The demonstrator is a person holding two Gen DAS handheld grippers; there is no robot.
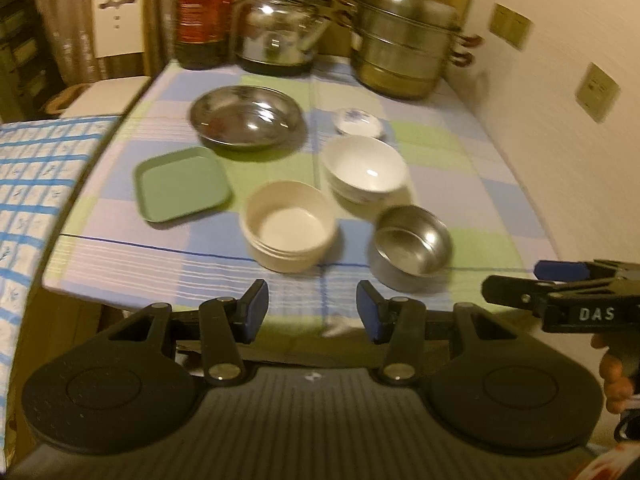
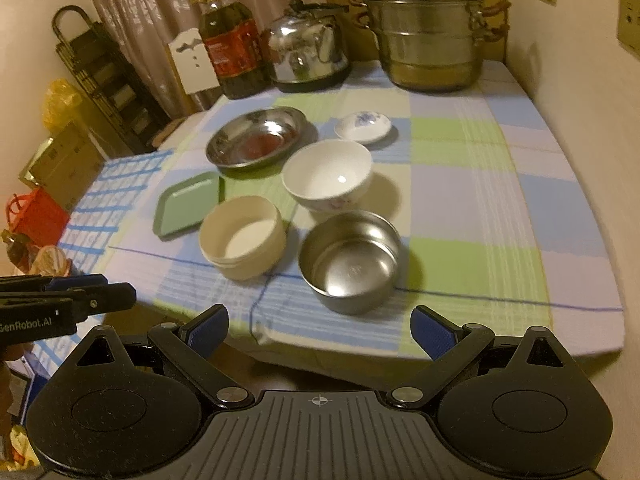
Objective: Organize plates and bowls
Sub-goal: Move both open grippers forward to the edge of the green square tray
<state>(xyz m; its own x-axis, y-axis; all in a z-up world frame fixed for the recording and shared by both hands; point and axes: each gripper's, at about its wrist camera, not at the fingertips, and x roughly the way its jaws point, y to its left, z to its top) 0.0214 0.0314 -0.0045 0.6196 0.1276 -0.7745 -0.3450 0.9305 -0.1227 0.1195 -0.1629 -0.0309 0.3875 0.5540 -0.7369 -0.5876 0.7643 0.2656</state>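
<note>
On the checked tablecloth stand a round steel plate, a green square plate, a small white saucer with a blue flower, a white china bowl, a cream bowl and a steel bowl. My left gripper is open and empty, short of the table's near edge, facing the cream bowl. My right gripper is open and empty, just before the steel bowl. It also shows in the left wrist view at the right.
At the table's back stand an oil bottle, a steel kettle and a stacked steel steamer pot. A wall runs along the right. A blue-checked cloth covers the left side. A chair and clutter stand beyond.
</note>
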